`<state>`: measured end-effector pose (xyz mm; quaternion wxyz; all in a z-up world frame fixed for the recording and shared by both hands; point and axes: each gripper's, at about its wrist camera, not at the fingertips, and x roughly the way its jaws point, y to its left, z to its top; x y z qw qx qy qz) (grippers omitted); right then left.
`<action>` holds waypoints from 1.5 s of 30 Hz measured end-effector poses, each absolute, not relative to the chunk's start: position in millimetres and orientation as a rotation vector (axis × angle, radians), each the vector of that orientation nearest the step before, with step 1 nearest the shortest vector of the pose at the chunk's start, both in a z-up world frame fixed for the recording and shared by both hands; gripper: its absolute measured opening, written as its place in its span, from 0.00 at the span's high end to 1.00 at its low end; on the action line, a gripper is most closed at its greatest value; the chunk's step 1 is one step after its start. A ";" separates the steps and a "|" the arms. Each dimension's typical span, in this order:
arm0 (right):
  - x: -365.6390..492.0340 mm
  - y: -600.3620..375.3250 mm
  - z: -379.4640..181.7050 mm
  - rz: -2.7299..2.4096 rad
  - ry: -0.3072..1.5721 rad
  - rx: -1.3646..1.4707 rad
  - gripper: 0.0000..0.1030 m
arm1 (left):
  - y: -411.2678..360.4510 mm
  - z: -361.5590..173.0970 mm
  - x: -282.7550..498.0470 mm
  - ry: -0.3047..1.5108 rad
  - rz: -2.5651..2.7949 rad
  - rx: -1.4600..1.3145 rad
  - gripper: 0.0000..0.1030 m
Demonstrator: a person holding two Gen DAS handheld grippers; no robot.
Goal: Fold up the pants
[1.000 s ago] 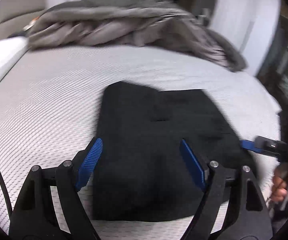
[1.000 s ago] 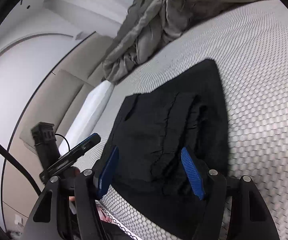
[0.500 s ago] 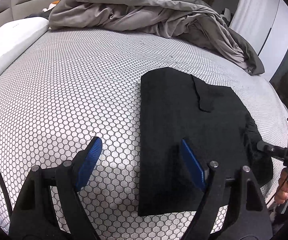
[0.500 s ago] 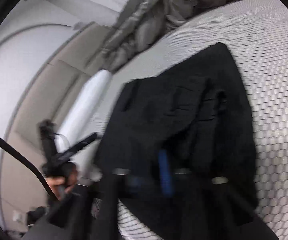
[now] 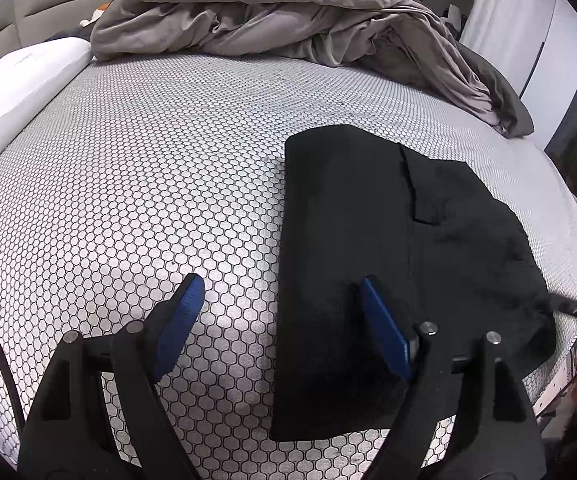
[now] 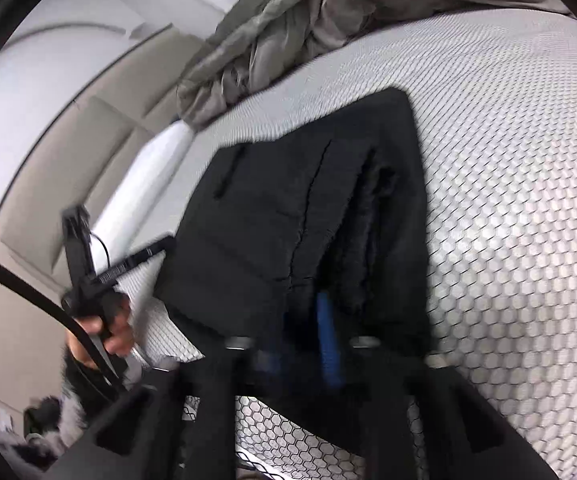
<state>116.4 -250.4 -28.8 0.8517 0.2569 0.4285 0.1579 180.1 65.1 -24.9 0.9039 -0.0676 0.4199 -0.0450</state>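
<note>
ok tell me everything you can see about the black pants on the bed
The black soft-fabric pants lie folded into a flat, roughly rectangular stack on the white honeycomb-patterned mattress. The left edge is straight; the right side is rumpled, with layered edges and a seam showing. The left gripper hovers open over the near left edge. The right gripper, blurred, has its jaws opening at the near right edge, with fabric between them.
</note>
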 end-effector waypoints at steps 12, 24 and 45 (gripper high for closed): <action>116.1 -254.7 -24.0 0.505 0.888 0.723 0.48 | 58.0 -26.3 177.8 0.873 -0.101 -0.117 0.24; 122.3 -255.8 -29.2 0.406 0.913 0.694 0.48 | 59.7 -25.2 175.9 0.874 -0.099 -0.117 0.24; 100.5 -230.1 -2.0 0.474 0.848 0.612 0.87 | 64.1 -25.4 177.5 0.890 -0.099 -0.131 0.24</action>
